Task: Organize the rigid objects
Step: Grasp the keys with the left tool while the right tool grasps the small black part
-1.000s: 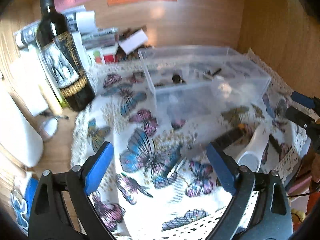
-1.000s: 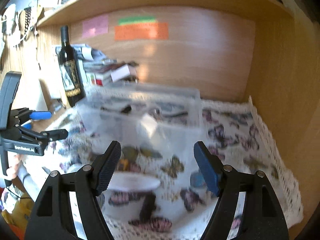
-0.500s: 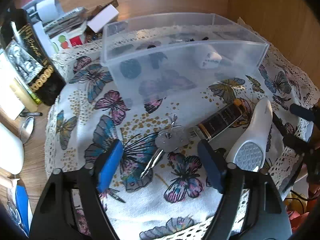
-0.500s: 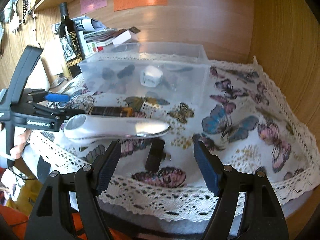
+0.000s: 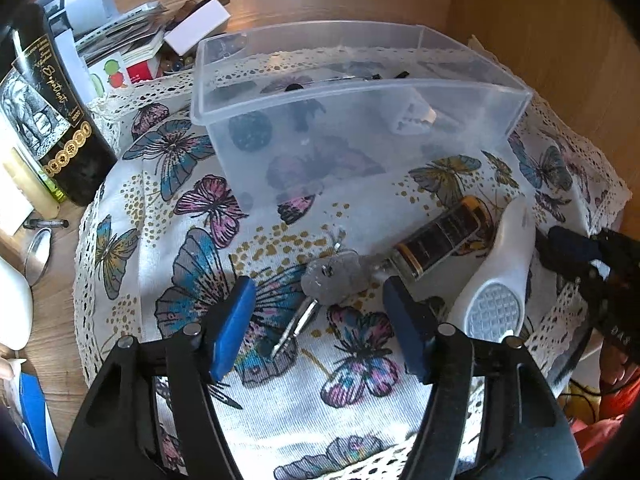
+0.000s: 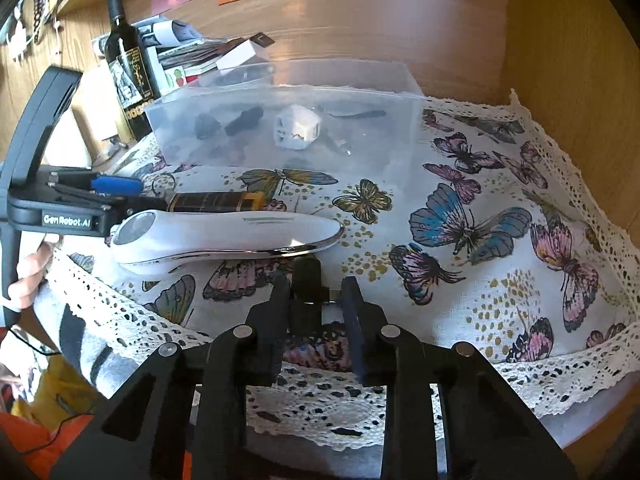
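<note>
Rigid objects are seen scattered on a butterfly-print cloth (image 5: 168,208) over the tabletop, in front of a clear plastic bin (image 5: 360,92).

- Bin: set toward the back of the cloth. A white cube-shaped item (image 6: 297,127) and several dark small pieces are seen through its wall; the pieces cannot be identified.
- Keys (image 5: 332,276): laid flat on the cloth, one blade pointing toward the camera. They lie just ahead of and between the blue pads of the left claw (image 5: 320,312), whose jaws are spread wide with nothing held.
- Black-and-gold tube (image 5: 440,236): laid on its side to the right of the keys, one end close to them.
- White handheld device (image 6: 224,236): laid lengthwise beside the tube, its round textured end toward the left claw.
- Small black object (image 6: 306,280): at the near edge of the cloth, beside the white device. The right claw (image 6: 316,296) is brought in around it, jaws narrowed on either side; contact on both sides cannot be confirmed, a gap being visible at the right.
- Wine bottle (image 6: 128,64): standing upright at the left, beyond the cloth, beside stacked papers and boxes (image 5: 132,36).
</note>
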Demonstrator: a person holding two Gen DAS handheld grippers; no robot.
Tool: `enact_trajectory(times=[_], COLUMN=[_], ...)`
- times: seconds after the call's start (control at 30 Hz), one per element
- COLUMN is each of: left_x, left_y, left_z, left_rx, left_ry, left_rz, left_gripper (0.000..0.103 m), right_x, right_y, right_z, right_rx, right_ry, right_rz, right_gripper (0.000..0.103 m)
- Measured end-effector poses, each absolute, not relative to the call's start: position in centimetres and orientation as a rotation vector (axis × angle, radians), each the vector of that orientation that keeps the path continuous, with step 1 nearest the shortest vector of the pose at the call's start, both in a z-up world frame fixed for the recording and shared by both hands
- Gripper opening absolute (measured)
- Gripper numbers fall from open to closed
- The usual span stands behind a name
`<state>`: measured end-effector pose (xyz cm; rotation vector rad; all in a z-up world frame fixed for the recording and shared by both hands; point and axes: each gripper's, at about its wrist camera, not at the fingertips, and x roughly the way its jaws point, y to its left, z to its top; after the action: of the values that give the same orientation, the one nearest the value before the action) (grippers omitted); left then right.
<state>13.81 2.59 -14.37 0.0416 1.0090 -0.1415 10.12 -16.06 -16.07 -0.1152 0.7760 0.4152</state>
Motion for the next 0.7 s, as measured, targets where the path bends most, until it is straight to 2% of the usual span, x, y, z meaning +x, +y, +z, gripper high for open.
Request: enact_trajectory(times=[0.1, 0.17, 0.2, 0.3, 0.37, 0.7], left_x=[13.7, 14.0, 14.2, 14.6, 14.4, 12.8], left_y=[2.0, 1.8, 1.7, 1.1, 0.9, 1.7], left_z=[-14.3, -14.3, -14.3, -14.3, -14.3, -12.9], left_rx=[0.049, 0.046, 0.046, 0.047, 0.048, 0.032], left_ry=[1.007, 1.009, 1.006, 0.987, 0.971, 0.91], left_rz=[-0.151, -0.159, -0.161, -0.169, -0.176, -0.14], left_gripper=[0.062, 0.054, 0.046, 0.035, 0.024, 0.024], right_x=[10.1, 10.1, 10.0, 9.9, 9.9, 10.3], right_y=[-16.2, -16.2, -16.2, -16.3, -16.5, -16.7], right_z=[-16.0, -15.9, -15.9, -15.7, -15.4, -13.5], right_rx=[-0.102, -0.101, -0.099, -0.094, -0.09, -0.078], right_ry=[0.771, 0.765, 0.763, 0.753, 0.74, 0.676], right_rz=[0.414, 0.412, 0.412, 0.408, 0.398, 0.394], right_gripper=[0.024, 0.024, 0.024, 0.024, 0.024, 0.024])
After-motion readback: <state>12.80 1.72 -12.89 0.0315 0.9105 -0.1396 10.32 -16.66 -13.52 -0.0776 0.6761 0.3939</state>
